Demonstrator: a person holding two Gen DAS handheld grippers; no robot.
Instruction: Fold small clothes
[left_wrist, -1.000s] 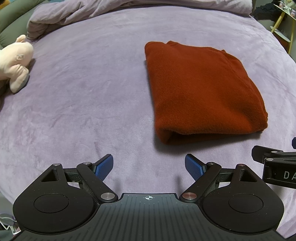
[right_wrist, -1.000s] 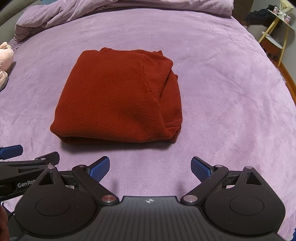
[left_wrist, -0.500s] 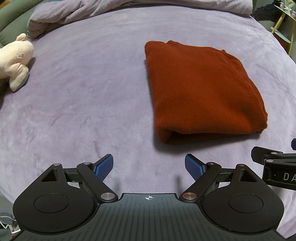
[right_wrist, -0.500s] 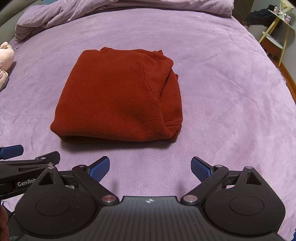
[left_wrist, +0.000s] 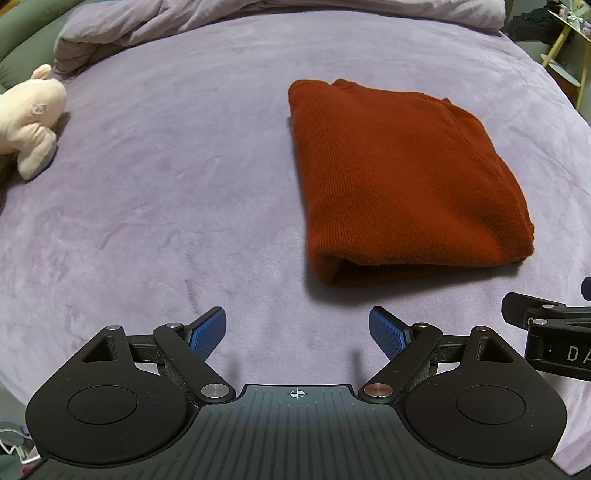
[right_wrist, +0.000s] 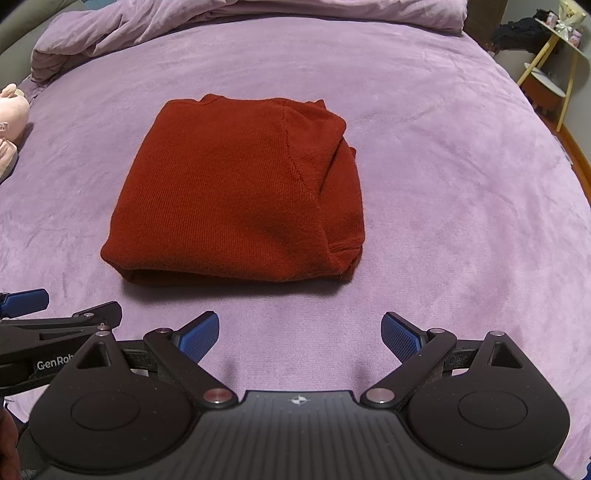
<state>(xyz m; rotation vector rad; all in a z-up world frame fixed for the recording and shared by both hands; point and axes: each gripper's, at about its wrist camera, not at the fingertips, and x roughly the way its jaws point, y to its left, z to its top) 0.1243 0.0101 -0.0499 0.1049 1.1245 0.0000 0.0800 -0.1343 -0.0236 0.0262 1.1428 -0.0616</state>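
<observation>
Left wrist view is showing the rust-red sweater (left_wrist: 402, 181) lying folded into a thick rectangle on the purple blanket (left_wrist: 166, 184), with the left gripper (left_wrist: 297, 328) hovering just short of the sweater's near left corner, jaws spread wide and nothing sitting between the blue pads (left_wrist: 207, 328). Right wrist view is showing the right gripper (right_wrist: 299, 334) hanging just short of the sweater's near edge, its jaws likewise standing apart and empty. A pale plush toy (left_wrist: 31, 118) is lying well to the left of the sweater.

The fold is looking finished, so the main risk is coming from any further contact. On the sweater's right side, loose layers are bulging out unevenly; a pad catching only the top layer would be peeling the stack open. The near edge is rounded and thick, so a pinch there could be dragging the whole bundle across the plush blanket rather than lifting it cleanly. Both grippers are sitting close together beside the sweater's near left corner, so they could be bumping each other.
</observation>
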